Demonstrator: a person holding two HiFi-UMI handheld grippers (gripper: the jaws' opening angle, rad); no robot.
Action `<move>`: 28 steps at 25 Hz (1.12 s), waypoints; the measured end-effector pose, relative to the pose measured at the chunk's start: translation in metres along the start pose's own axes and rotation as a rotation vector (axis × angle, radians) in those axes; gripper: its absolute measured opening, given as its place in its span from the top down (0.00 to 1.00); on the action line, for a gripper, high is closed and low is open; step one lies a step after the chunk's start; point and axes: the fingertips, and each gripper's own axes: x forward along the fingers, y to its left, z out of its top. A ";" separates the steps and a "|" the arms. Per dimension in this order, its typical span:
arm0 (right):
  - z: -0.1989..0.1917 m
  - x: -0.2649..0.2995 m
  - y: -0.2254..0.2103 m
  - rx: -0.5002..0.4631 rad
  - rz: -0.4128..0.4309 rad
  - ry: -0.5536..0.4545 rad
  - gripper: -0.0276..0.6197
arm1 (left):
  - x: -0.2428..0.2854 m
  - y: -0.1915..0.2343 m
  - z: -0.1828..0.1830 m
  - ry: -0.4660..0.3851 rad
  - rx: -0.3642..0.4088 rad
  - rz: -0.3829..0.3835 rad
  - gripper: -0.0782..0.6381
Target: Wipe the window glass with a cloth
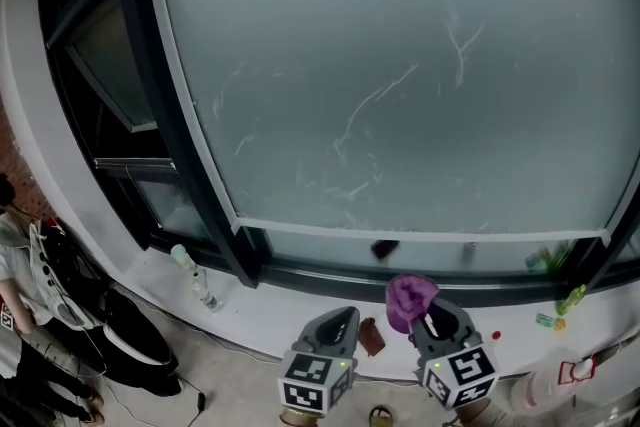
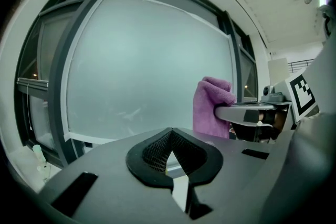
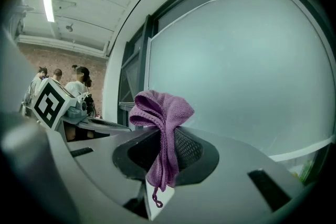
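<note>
No legible words, numbers or brand names in any view.

Only sign-like marks:
- Left marker [image 1: 310,379], on the cube of the left gripper [image 1: 343,318]: a black-and-white square code pattern with no letters. It also shows in the right gripper view [image 3: 49,103].
- Right marker [image 1: 459,370], on the cube of the right gripper [image 1: 432,317]: the same kind of pattern. It also shows in the left gripper view [image 2: 302,94].

On the sill, the bottle [image 1: 196,278] at the left end is too small for any label to be made out. The green packs [image 1: 549,260] at the right end carry print too small to read.
</note>
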 end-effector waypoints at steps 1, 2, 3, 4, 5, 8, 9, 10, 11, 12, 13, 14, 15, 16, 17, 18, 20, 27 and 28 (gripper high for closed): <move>0.001 0.006 -0.005 -0.004 0.003 -0.001 0.86 | 0.007 0.003 0.003 0.000 0.001 0.002 0.88; 0.002 0.012 -0.011 -0.011 0.005 -0.001 0.86 | 0.014 0.005 0.006 -0.001 0.001 0.002 0.88; 0.003 0.018 -0.016 -0.017 0.006 -0.001 0.86 | 0.021 0.007 0.009 -0.001 0.002 0.001 0.88; 0.005 0.024 -0.021 -0.024 0.006 -0.004 0.86 | 0.029 0.009 0.013 -0.003 0.006 0.000 0.88; 0.007 0.030 -0.026 -0.030 0.006 -0.008 0.86 | 0.036 0.011 0.016 -0.007 0.013 0.000 0.88; 0.016 0.048 -0.041 -0.059 0.009 -0.025 0.86 | 0.057 0.019 0.029 -0.026 0.030 0.001 0.88; 0.020 0.054 -0.047 -0.071 0.009 -0.031 0.86 | 0.063 0.021 0.034 -0.034 0.035 0.001 0.88; 0.025 0.060 -0.052 -0.085 0.010 -0.036 0.86 | 0.070 0.023 0.040 -0.042 0.042 0.002 0.88; 0.030 0.067 -0.057 -0.101 0.010 -0.043 0.86 | 0.077 0.026 0.046 -0.047 0.051 0.002 0.88; 0.036 0.074 -0.062 -0.118 0.011 -0.051 0.86 | 0.084 0.028 0.052 -0.047 0.063 0.000 0.88; 0.043 0.080 -0.067 -0.136 0.012 -0.060 0.86 | 0.091 0.030 0.058 -0.045 0.077 -0.005 0.88; 0.051 0.087 -0.071 -0.155 0.013 -0.070 0.86 | 0.098 0.031 0.064 -0.043 0.091 -0.010 0.88; 0.061 0.093 -0.076 -0.177 0.015 -0.080 0.86 | 0.104 0.032 0.071 -0.043 0.102 -0.014 0.88; 0.070 0.100 -0.080 -0.202 0.017 -0.089 0.86 | 0.110 0.034 0.077 -0.045 0.106 -0.017 0.88; 0.081 0.106 -0.084 -0.225 0.017 -0.099 0.86 | 0.115 0.037 0.084 -0.048 0.105 -0.019 0.88; 0.093 0.111 -0.088 -0.246 0.017 -0.111 0.86 | 0.120 0.040 0.092 -0.054 0.100 -0.021 0.88; 0.118 0.122 -0.095 -0.278 0.012 -0.140 0.86 | 0.129 0.047 0.107 -0.065 0.092 -0.020 0.88; 0.199 0.159 -0.118 -0.424 -0.011 -0.191 0.86 | 0.152 0.076 0.168 -0.112 0.114 -0.006 0.88; 0.209 0.165 -0.121 -0.451 -0.015 -0.195 0.86 | 0.155 0.081 0.175 -0.118 0.115 -0.005 0.88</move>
